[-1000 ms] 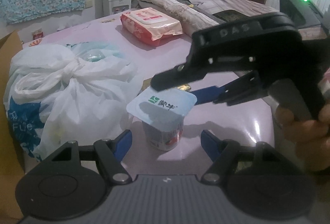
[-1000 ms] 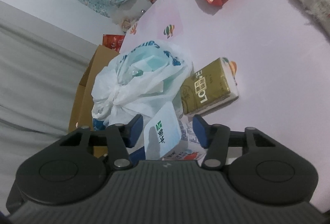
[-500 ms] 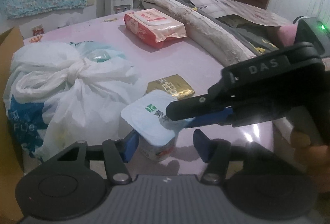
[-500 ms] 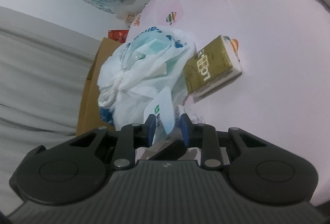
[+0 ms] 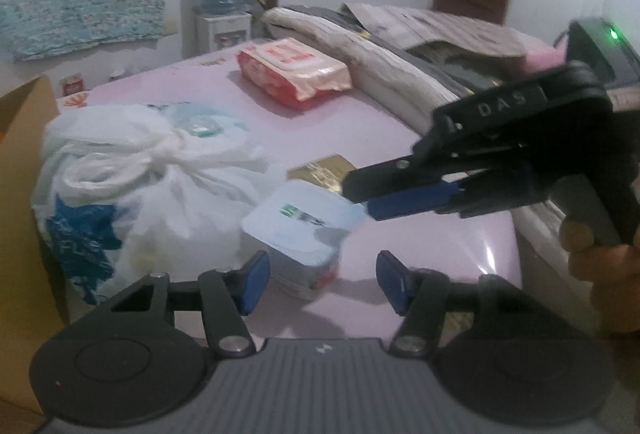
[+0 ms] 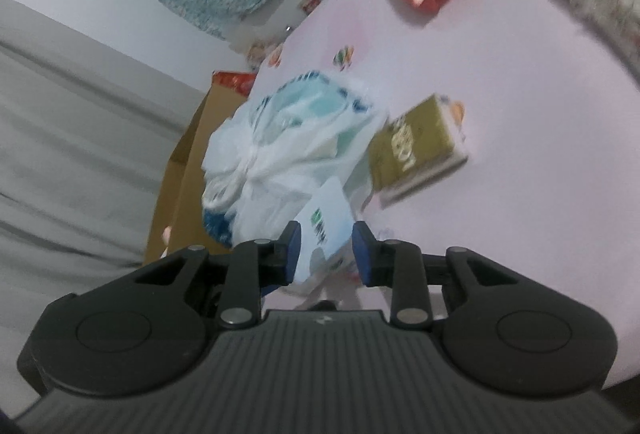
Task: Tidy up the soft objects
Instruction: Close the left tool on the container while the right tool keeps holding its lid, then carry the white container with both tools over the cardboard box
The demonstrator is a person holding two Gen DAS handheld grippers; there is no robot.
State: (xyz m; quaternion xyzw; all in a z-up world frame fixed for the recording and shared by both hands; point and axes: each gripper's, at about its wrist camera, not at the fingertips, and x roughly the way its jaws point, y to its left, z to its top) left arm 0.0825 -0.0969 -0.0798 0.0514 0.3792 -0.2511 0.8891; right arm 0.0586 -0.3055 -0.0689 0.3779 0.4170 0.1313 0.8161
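Item: yogurt cup (image 5: 298, 234), upright on the pink worktop (image 5: 440, 234), touching the tied plastic bag (image 5: 160, 186).

Left gripper (image 5: 320, 280): jaws half-wide and opening, cup between, unpressed.

Right gripper (image 5: 362, 196): jaws narrow and opening, astride the lid's right edge; nearer to lift it.

1 yogurt cup (image 5: 298, 230), 1 tied plastic bag (image 5: 156, 190), 1 wipes pack (image 5: 294, 72), 1 gold box (image 6: 416, 150) (partly hidden).

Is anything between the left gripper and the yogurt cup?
Nothing visible does: the yogurt cup sits between the left gripper's opening jaws. The right gripper, jaws also opening, reaches its lid edge from the right.
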